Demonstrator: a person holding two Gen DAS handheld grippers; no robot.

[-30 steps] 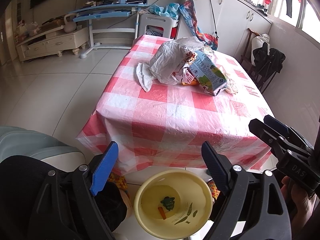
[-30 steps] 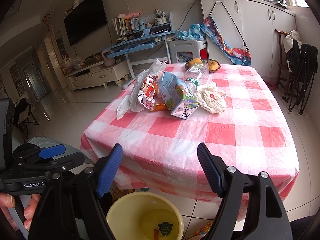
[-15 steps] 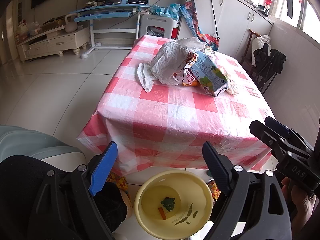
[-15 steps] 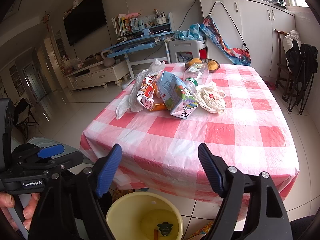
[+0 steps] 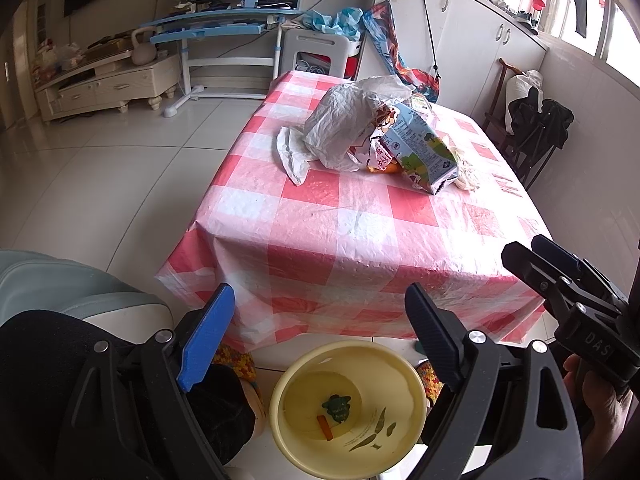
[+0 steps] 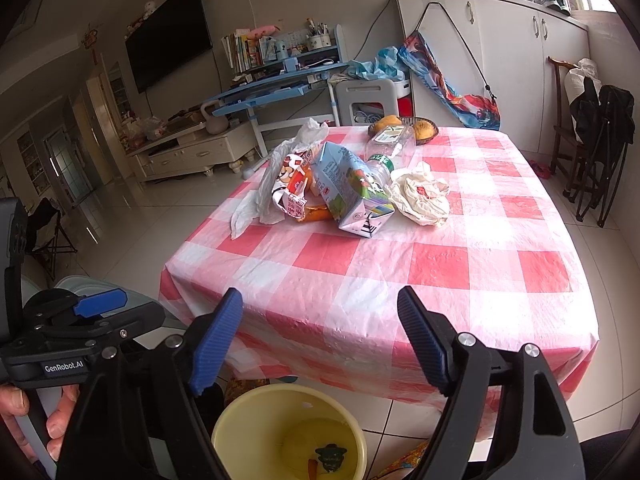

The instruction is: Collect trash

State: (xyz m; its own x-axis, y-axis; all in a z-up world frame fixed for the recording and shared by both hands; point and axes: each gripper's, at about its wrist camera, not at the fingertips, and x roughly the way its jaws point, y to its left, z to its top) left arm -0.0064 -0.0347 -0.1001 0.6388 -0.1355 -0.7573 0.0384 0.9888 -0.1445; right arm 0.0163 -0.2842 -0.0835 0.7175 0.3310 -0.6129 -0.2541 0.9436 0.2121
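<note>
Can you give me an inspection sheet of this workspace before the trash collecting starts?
Surface: table under a red-and-white checked cloth.
Job's things: milk carton, plastic bottle, white plastic bag, snack wrapper and crumpled bag piled together; yellow bin on the floor below.
Clutter: fruit basket at the far edge.
Grippers: left gripper and right gripper open, holding nothing.
Cables: nothing seen on the table.
Surroundings: desk, cabinets, television.

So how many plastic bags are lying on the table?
2. A big grey-white bag slumps at the left end of the pile, beside the snack packet. A crumpled cream bag lies right of the carton. More may hide underneath.
</note>
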